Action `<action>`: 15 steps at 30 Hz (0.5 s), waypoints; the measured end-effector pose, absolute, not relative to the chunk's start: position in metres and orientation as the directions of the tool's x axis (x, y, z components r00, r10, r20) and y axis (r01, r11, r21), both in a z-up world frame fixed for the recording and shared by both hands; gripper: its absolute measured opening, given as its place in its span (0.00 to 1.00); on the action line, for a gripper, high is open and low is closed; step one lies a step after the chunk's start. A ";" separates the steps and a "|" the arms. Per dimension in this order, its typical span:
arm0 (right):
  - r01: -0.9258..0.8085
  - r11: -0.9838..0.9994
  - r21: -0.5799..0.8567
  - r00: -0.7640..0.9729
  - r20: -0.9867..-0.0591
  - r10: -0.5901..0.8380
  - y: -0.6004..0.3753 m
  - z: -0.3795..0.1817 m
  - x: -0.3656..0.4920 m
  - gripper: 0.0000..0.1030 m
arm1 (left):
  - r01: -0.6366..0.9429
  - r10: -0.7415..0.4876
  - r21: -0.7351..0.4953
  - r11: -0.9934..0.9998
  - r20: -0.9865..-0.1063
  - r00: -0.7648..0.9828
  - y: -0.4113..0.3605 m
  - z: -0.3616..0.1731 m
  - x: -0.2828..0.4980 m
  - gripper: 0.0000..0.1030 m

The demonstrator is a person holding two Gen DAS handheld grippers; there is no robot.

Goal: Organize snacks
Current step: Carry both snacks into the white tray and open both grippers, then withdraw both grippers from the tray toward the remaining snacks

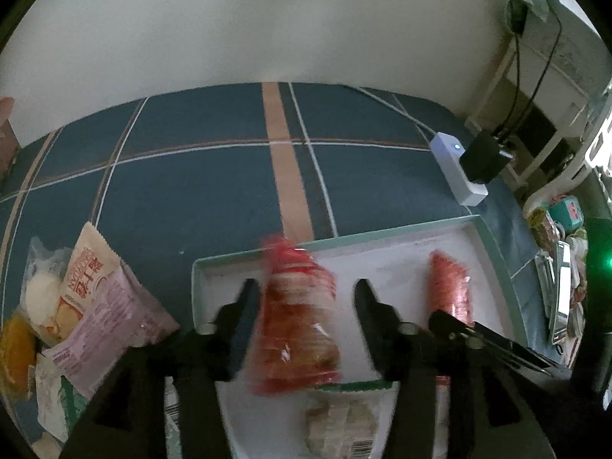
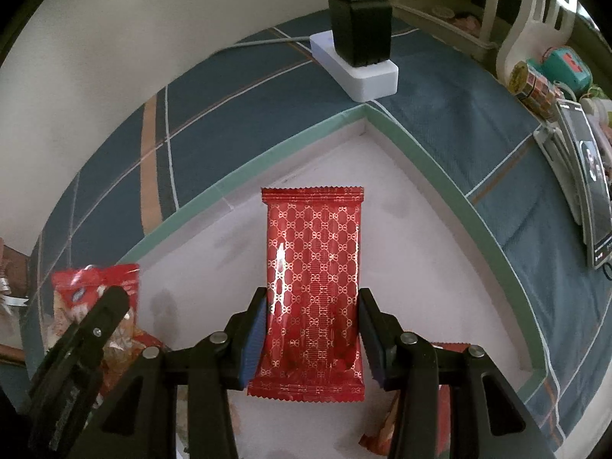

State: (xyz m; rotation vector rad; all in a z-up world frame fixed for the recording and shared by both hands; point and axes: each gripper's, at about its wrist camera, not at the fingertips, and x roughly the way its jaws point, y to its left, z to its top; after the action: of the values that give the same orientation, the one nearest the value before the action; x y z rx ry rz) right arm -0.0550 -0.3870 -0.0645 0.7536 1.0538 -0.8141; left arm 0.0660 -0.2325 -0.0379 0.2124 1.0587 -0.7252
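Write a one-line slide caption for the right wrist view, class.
Right gripper straddles a red patterned snack packet lying in a white, green-rimmed tray on a blue tablecloth.

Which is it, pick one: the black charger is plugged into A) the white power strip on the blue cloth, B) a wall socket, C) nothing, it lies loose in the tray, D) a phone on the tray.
A: the charger stands upright on the white power strip, which lies on the blue cloth just beyond the tray corner.
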 end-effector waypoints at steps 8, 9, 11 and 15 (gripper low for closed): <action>0.859 0.489 0.150 0.275 -0.942 -0.194 -0.388 -0.061 -0.059 0.67 | 0.611 -0.403 -0.149 0.777 -0.864 0.302 -0.223 -0.022 0.069 0.65; 0.858 0.491 0.147 0.273 -0.942 -0.195 -0.387 -0.060 -0.059 0.70 | 0.604 -0.394 -0.146 0.784 -0.868 0.302 -0.221 -0.020 0.070 0.68; 0.857 0.495 0.142 0.270 -0.942 -0.197 -0.386 -0.058 -0.060 0.78 | 0.582 -0.365 -0.134 0.802 -0.881 0.300 -0.215 -0.018 0.073 0.77; 0.852 0.503 0.146 0.277 -0.941 -0.196 -0.384 -0.056 -0.061 0.96 | 0.536 -0.327 -0.128 0.834 -0.898 0.293 -0.201 -0.015 0.079 0.82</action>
State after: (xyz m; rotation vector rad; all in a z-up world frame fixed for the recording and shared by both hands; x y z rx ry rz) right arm -0.0612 -0.3844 -0.0563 0.7550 1.0588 -0.8008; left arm 0.0790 -0.2007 -0.0150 0.2121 1.1364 -0.5802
